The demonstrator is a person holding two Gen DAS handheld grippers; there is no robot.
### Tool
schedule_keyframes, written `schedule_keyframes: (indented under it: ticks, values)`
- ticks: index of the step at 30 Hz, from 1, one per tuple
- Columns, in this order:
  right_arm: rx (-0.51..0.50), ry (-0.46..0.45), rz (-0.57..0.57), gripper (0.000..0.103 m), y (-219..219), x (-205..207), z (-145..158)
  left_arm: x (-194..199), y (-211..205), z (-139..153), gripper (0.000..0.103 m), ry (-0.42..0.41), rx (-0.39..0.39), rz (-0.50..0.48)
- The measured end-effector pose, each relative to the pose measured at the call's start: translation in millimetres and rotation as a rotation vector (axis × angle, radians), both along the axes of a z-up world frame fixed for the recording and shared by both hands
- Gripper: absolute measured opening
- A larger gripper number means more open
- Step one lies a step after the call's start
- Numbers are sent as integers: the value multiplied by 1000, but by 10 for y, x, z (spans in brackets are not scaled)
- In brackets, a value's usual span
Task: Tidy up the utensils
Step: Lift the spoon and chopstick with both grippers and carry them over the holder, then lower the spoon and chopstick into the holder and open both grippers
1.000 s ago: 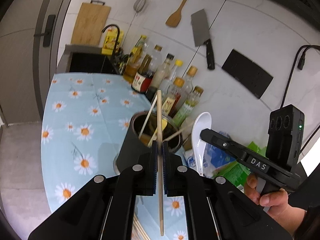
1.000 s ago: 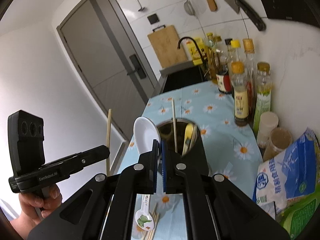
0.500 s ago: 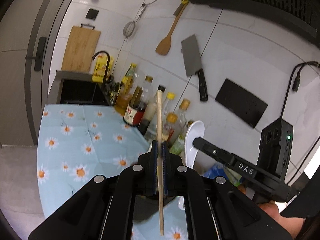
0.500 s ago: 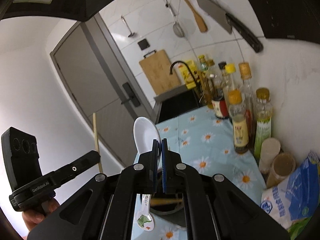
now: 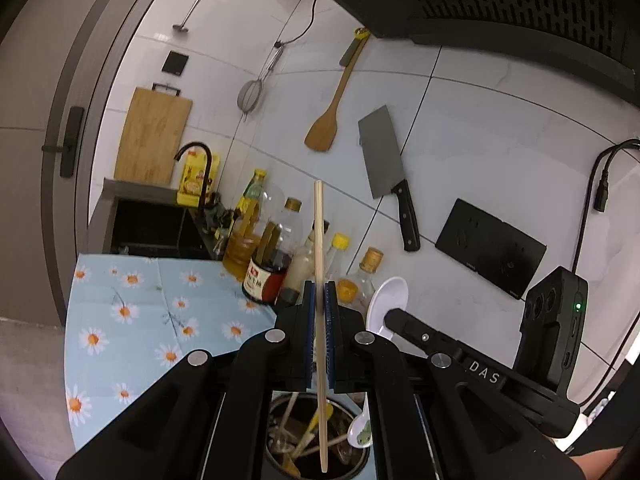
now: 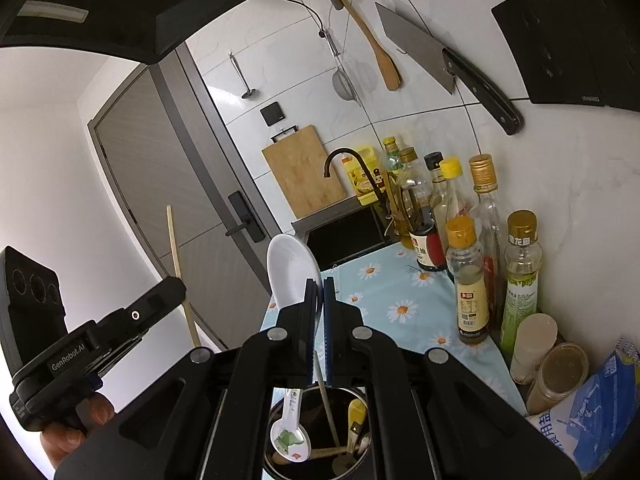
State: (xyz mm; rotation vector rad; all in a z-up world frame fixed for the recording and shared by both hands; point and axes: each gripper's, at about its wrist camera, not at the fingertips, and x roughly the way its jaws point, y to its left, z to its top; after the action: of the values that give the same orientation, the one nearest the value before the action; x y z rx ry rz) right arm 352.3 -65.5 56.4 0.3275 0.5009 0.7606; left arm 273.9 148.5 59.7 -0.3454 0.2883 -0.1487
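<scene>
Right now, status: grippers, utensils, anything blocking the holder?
Left gripper shut on chopstick. Right gripper shut on white spoon. Both above utensil holder. Nothing blocking its mouth.

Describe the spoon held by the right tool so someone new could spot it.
Start at the dark utensil pot on the daisy cloth, below both tools. The right tool is shut on a white ceramic spoon, bowl up, above the pot. Unlike the bare wooden chopstick in the left tool, it is broad and glossy, with a green cartoon print on its handle end.
</scene>
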Motion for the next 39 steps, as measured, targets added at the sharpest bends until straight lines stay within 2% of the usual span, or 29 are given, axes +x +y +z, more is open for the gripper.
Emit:
schedule_keyframes:
  ticks: [6, 15, 24, 29, 39]
  values:
    - [-14, -22, -6, 4, 67, 10, -10, 6, 9, -13, 3, -51, 0, 2]
    - [-46, -63, -26, 4, 142, -39, -125, 52, -40, -165, 3, -52, 25, 10]
    - [-92, -44, -25, 4, 200, -86, -349, 58, -130, -440, 3, -16, 47, -1]
    - [-136, -84, -54, 4, 236, -154, -451, 53, -139, -574, 3, 2, 47, 2]
    - [-144, -76, -52, 5, 269, -254, -606, 37, -183, -689, 4, 38, 57, 2]
